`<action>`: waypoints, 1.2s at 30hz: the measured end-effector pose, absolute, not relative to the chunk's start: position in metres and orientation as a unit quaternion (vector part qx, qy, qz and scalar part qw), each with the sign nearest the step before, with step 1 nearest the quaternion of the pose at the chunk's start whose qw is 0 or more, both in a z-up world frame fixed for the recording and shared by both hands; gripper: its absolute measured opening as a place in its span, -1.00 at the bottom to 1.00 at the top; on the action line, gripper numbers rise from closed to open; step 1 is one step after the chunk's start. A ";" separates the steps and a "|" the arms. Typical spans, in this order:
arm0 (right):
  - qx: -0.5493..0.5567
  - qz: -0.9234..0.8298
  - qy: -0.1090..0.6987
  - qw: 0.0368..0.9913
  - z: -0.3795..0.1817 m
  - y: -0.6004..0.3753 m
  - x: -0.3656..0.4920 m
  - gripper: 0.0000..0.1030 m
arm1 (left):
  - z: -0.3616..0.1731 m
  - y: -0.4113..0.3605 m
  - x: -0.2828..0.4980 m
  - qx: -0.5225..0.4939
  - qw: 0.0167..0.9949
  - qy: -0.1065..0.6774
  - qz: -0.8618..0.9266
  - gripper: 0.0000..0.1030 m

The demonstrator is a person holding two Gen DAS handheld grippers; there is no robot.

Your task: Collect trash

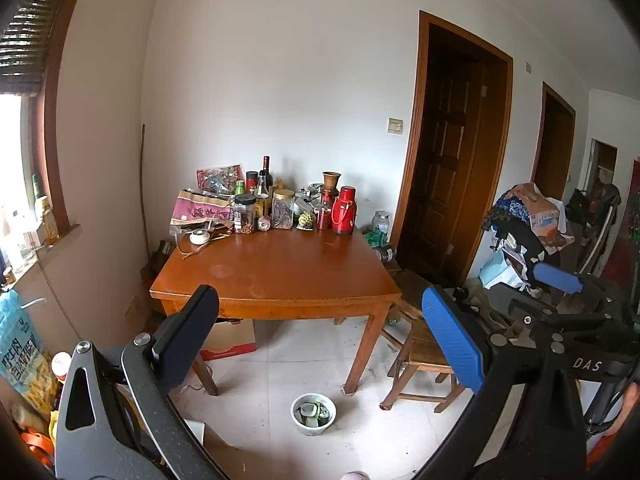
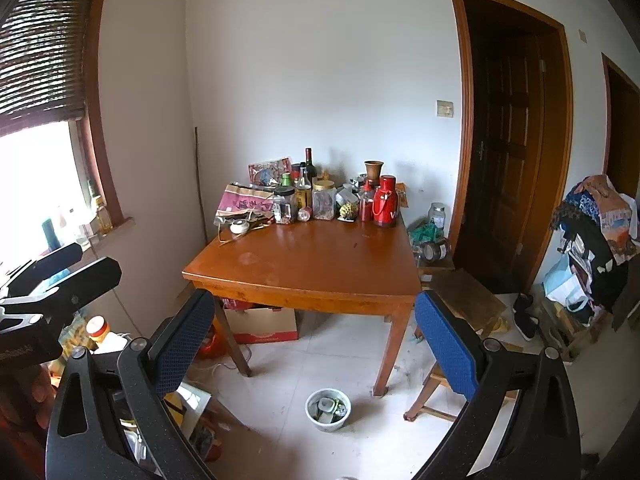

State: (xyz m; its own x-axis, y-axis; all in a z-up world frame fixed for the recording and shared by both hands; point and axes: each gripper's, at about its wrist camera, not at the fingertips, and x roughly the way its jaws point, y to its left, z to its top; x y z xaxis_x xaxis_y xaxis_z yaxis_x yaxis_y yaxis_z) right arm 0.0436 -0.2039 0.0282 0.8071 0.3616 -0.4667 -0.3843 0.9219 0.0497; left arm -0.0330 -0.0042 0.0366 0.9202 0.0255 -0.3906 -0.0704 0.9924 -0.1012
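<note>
Plainly, both grippers are held level, side by side, facing the wooden surface (image 1: 276, 276) from a distance. The left gripper (image 1: 320, 336) has its jaws released wide, nothing between them; the right gripper (image 2: 316, 344) likewise gapes empty. On the floor tiles in front of the surface, near its right front leg, stands a small white bowl (image 2: 328, 410) holding trash scraps. Along the surface's far edge crowd jars, bottles and a red thermos (image 1: 343, 210). A wooden chair (image 1: 420, 354) sits right of the surface.
</note>
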 end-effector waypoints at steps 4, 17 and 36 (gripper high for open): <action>-0.025 0.194 0.238 0.951 0.028 -0.205 0.045 0.93 | 0.037 -0.005 -0.033 -0.058 0.978 0.198 0.023 0.98; -0.022 0.188 0.234 0.953 0.029 -0.205 0.044 0.96 | 0.039 -0.010 -0.034 -0.057 0.979 0.197 0.019 0.98; -0.023 0.188 0.239 0.952 0.026 -0.203 0.057 0.96 | 0.038 -0.014 -0.022 -0.053 0.976 0.209 0.013 0.98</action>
